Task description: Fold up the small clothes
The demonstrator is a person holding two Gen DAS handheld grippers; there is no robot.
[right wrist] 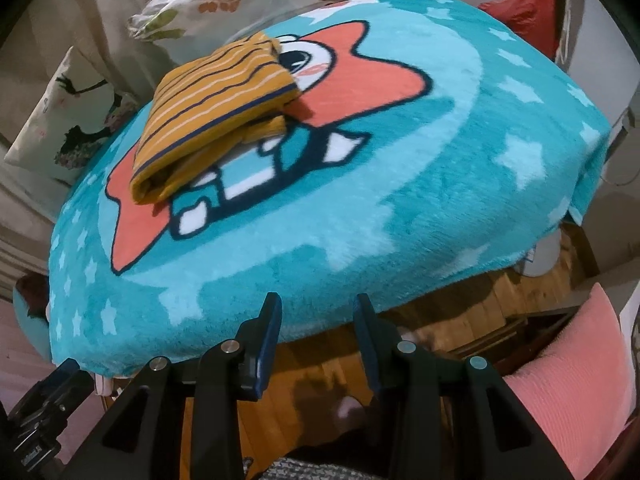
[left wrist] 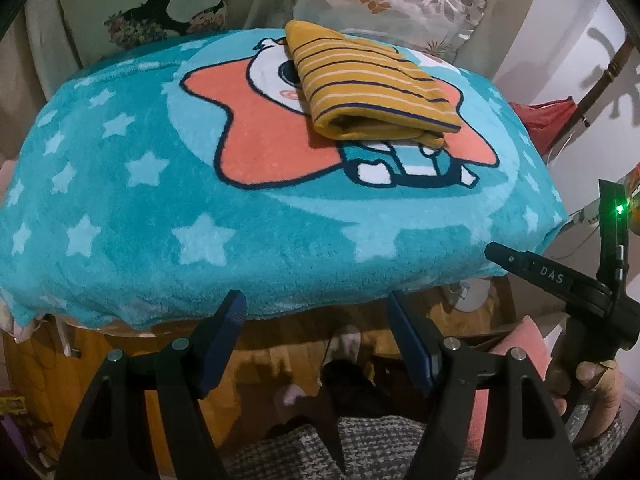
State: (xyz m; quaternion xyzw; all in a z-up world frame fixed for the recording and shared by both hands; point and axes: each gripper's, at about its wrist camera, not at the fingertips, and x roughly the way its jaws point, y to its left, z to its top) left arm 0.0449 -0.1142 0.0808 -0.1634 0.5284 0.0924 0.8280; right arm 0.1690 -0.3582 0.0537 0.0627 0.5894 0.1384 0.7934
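Floral cushions line the back of a seat behind a plush teal blanket printed with pale stars and a cartoon figure on a coral star, spread over a low surface above a wooden floor. On the blanket's far half lies a small mustard-yellow garment with thin navy and white stripes, folded into a thick, roughly rectangular bundle whose rounded fold edge faces the viewer and shows stacked layers inside. From the left gripper, the bundle sits well ahead and slightly right, its long axis running from the near right toward the far left. From the right gripper, it sits well ahead and to the left, its long axis angling from the near left up toward the far right. Both grippers hang at the blanket's near edge, well apart from the garment. The left gripper's blue-padded jaws stand wide apart with nothing between them; the right gripper's jaws are narrower and opening, also empty. A hand holding the right gripper's handle shows at the lower right of the left wrist view.
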